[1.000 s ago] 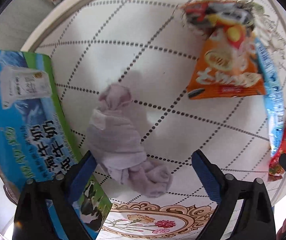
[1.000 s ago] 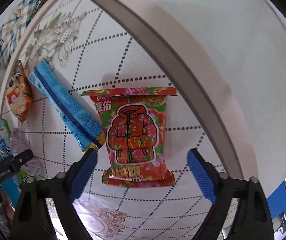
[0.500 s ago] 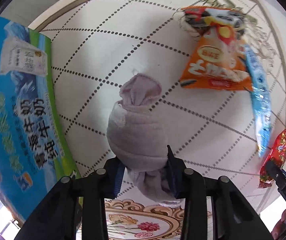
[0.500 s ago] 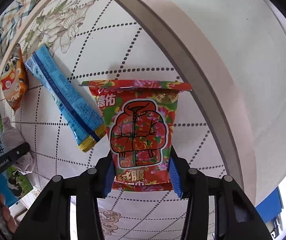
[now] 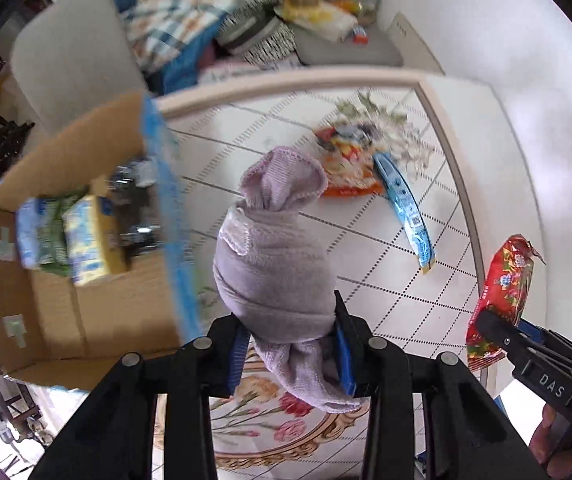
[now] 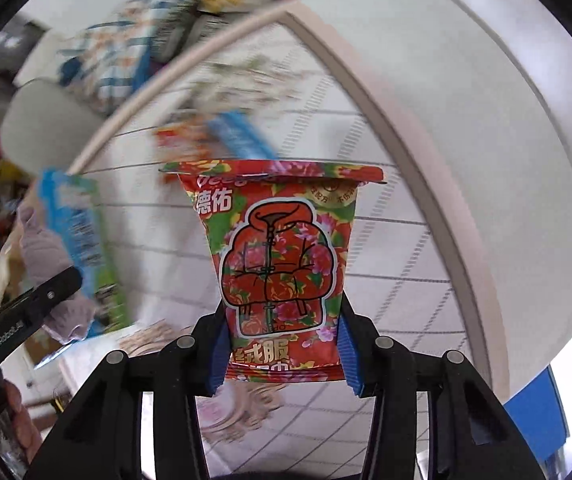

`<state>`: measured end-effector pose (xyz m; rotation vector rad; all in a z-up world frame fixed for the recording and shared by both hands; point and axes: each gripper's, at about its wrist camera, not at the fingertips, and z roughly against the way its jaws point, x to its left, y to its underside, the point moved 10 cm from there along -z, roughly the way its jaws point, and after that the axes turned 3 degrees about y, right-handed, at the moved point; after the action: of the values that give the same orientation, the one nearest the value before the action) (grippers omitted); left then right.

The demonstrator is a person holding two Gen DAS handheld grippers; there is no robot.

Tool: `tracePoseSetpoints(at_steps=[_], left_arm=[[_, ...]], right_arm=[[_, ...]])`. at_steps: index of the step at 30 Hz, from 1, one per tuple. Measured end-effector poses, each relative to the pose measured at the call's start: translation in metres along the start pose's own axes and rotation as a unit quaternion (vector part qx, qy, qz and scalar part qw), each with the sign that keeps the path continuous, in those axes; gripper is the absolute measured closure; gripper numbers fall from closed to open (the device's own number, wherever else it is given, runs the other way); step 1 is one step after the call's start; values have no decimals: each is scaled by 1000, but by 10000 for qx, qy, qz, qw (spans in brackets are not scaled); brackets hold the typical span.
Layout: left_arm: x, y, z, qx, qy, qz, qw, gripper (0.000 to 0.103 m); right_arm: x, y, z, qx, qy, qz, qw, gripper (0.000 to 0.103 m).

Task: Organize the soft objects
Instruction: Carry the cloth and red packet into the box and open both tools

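Left tool [image 5: 289,342] grips the lilac sock bundle [image 5: 274,248], right tool [image 6: 282,350] clenches the red packet [image 6: 280,264], both lifted; next, I'd say, the cardboard box [image 5: 82,312].

Two close wrist fisheyes look forward and down over a patterned table [image 5: 365,264], each catching the other gripper at its edge.

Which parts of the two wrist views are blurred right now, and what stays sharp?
Left wrist view: the sock bundle in the left gripper is sharp; the box and its contents are motion-smeared, and the far packets a little soft. Right wrist view: the red packet in the right gripper is crisp; the table and clutter behind streak badly. Fisheye bends the table rim in both.
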<state>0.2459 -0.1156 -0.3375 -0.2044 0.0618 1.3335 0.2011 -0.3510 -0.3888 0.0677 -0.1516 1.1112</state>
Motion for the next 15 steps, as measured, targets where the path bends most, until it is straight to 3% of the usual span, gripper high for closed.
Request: tracePoseSetpoints(at_steps=[7, 15], left_arm=[[91, 5, 66, -510, -252, 373, 9977, 70], [209, 30, 83, -577, -528, 986, 9920, 70]], right_arm=[[122, 38, 59, -250, -582, 914, 9938, 55], [255, 74, 55, -58, -853, 1740, 9810, 55]])
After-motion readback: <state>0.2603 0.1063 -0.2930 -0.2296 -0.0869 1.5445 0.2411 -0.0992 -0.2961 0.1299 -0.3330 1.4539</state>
